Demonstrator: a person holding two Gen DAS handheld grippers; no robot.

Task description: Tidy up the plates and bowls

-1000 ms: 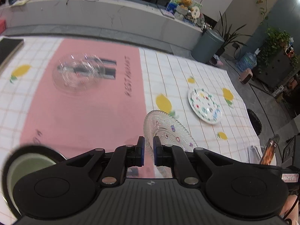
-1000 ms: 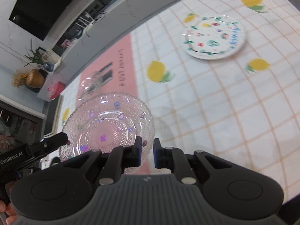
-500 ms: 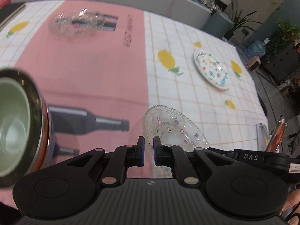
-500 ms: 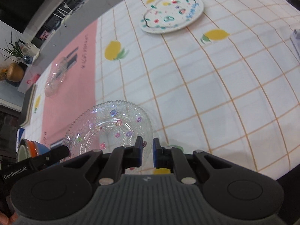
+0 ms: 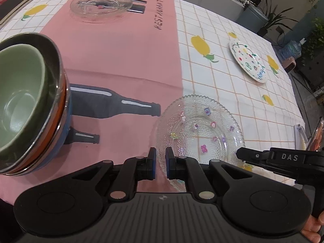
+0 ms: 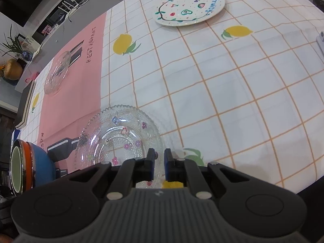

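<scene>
With both the left gripper [image 5: 160, 163] and the right gripper [image 6: 159, 164] clamped on near rims of the glass plate [image 5: 199, 129] just ahead of our fingers, we judge placement underway; next, release.

Tablecloth [image 5: 232, 93]: white, orange grid, yellow lemons, pink panel. Beaded clear plate [image 5: 199, 129] with pastel stickers. White plate [image 6: 190, 4], painted fruit. Nested bowls [image 5: 26, 101]: green, orange, blue.
</scene>
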